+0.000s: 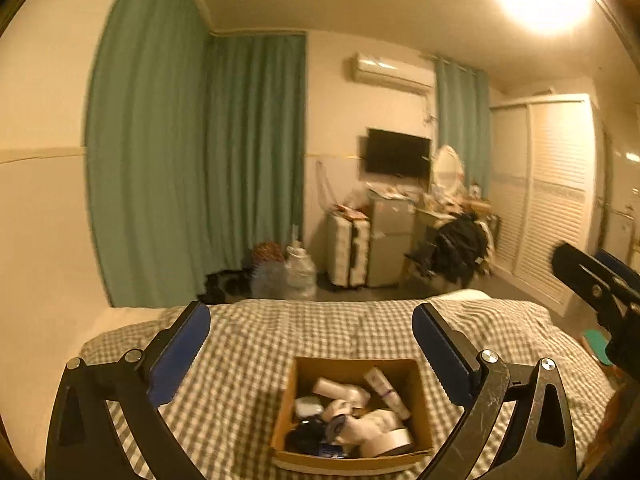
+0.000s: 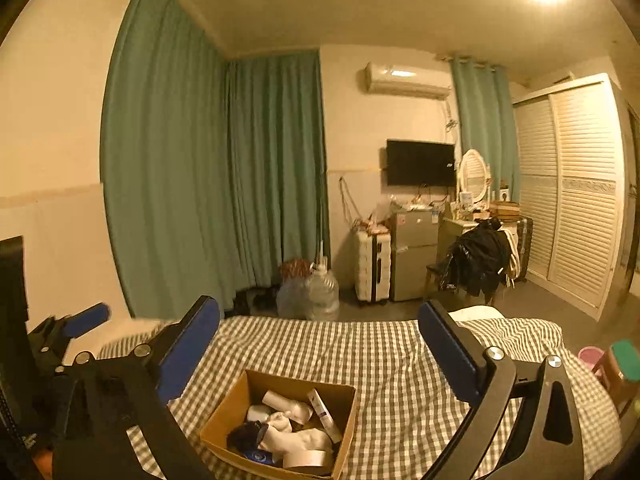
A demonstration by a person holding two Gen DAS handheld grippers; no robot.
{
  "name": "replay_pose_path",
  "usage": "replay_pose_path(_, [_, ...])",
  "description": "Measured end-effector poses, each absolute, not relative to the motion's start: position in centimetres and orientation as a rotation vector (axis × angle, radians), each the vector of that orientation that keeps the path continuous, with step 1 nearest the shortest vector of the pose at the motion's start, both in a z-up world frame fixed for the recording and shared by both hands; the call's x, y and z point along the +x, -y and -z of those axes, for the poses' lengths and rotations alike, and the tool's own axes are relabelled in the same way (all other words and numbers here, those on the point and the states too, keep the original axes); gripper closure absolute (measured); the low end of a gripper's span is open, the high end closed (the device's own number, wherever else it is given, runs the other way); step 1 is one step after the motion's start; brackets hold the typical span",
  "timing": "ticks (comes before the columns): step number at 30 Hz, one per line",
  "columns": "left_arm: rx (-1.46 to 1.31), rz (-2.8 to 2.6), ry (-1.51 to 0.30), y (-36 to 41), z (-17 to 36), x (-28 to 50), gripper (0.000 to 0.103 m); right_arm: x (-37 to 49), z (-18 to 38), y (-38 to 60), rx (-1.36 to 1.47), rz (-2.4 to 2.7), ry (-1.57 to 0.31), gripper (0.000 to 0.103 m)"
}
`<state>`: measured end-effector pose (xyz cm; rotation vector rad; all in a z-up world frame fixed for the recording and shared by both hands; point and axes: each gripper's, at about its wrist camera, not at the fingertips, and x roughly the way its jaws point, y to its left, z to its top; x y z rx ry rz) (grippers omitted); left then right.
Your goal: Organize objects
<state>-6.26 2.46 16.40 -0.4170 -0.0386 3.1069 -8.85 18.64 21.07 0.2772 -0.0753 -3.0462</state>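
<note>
A brown cardboard box (image 1: pixel 421 412) sits on a grey-and-white checked bed cover (image 1: pixel 280 332). It holds several items: white tubes, a roll of tape (image 1: pixel 390 440), a dark blue-capped jar and white pieces. My left gripper (image 1: pixel 311 314) is open and empty, held above and behind the box. The box also shows in the right wrist view (image 2: pixel 228 408), low and left of centre. My right gripper (image 2: pixel 319 312) is open and empty above the bed (image 2: pixel 400 360). The right gripper shows at the right edge of the left wrist view (image 1: pixel 592 276); the left gripper shows at the left of the right wrist view (image 2: pixel 76 326).
Beyond the bed's far edge stand water jugs (image 2: pixel 320 292), a white suitcase (image 2: pixel 374 266), a small fridge (image 2: pixel 414 256) and a chair with a black jacket (image 2: pixel 478 258). Green curtains (image 2: pixel 200 180) hang on the left, a louvred wardrobe (image 2: pixel 576 188) on the right.
</note>
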Motion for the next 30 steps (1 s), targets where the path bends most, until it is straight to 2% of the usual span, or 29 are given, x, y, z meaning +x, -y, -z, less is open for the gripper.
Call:
replay_pose_path(7, [-0.432,-3.167,0.065,-1.3,-11.5,-5.2,0.000,-7.3,-13.7,-19.1,0.228,3.170,0.016,0.001])
replay_pose_path(12, [-0.400,-3.180,-0.181,-2.2,-6.8,-5.1,0.000,-8.4,-7.8,-19.4,0.256,3.211,-0.013,0.001])
replay_pose_path(16, [-0.514,-3.138,-0.210,-2.3,-3.9,-6.8,0.000,-10.0,-4.2,-18.9,0.383,3.211,-0.111,0.001])
replay_pose_path(24, [-0.577,-3.114,-0.164,-2.3,-3.3,-7.1,0.000,-10.7,-2.9,-18.0,0.453,3.181,-0.169,0.001])
replay_pose_path(30, [-0.580,-3.112,-0.143,-2.3,-3.3,-7.2,0.000,-10.3,-3.1,-18.0,0.465,3.179,-0.141,0.001])
